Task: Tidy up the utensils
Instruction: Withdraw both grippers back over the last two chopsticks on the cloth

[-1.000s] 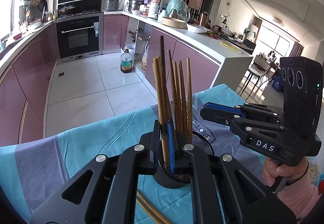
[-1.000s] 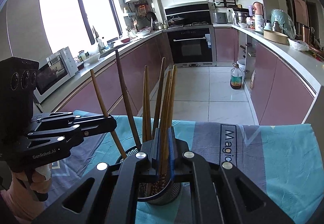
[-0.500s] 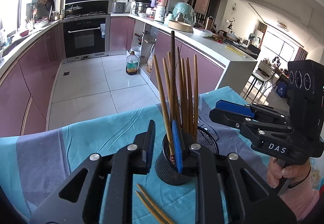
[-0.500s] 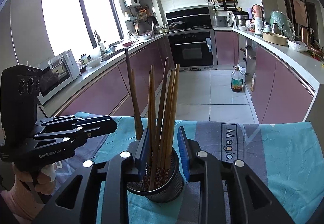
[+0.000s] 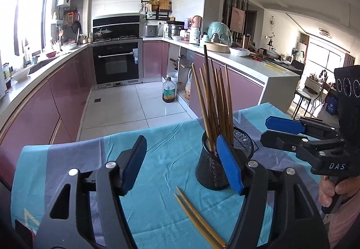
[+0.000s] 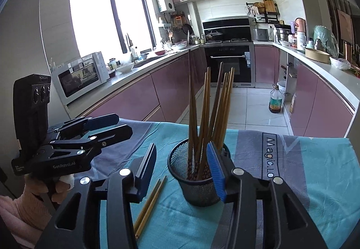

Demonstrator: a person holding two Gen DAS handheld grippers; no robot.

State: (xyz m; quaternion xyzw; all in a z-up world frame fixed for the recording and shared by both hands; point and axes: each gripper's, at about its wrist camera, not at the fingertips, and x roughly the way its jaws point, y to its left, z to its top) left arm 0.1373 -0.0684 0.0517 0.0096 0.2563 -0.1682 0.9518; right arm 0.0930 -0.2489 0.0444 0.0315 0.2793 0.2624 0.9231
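Holder: a black mesh cup stands upright on the cloth, between the two grippers, so either hand can feed it from its own side.
Chopsticks in cup: a bundle stands on end and fans outward; the mesh rim keeps them from falling, and they lean because the cup is wider than the bundle.
Loose pair: two chopsticks lie flat on the cloth, just in front of the cup and clear of it; in the right wrist view the same pair lies to the left of the cup. They look like the part of the job not yet done.
Left gripper: its jaws are opening, with nothing between the pads; one blue pad shows in front of the cup's rim, and whether it touches the mesh cannot be told.
Right gripper: its jaws are opening too, with the near side of the cup in the gap, and no chopstick is pinched.
Likely reason for released jaws: the standing sticks need no support, so both hands are free.
Likely next: the loose pair, which lies low and flat and so probably calls for a downward reach.
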